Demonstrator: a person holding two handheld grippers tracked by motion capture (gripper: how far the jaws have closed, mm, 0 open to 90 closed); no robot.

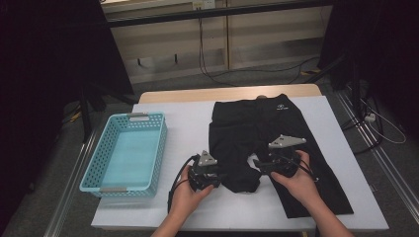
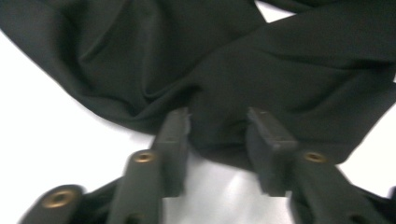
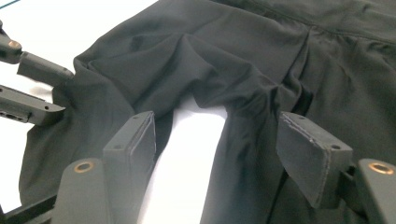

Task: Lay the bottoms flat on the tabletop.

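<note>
A small white logo mark sits near the waistband of the black trousers (image 1: 267,129), at the far end of the garment in the high view. It is too small and blurred to read. No other text, label, number or sign is legible.

Matt black cloth shorts (image 1: 257,133); perforated plastic basket (image 1: 94,168).

Light-blue perforated basket (image 1: 126,183) at nine o'clock on the white table (image 1: 188,118), grey handles at both ends, nothing inside. Beyond the table at twelve o'clock, pale cabinet panels (image 1: 257,34) with a black cable (image 1: 217,76) trailing over the grey floor.
</note>
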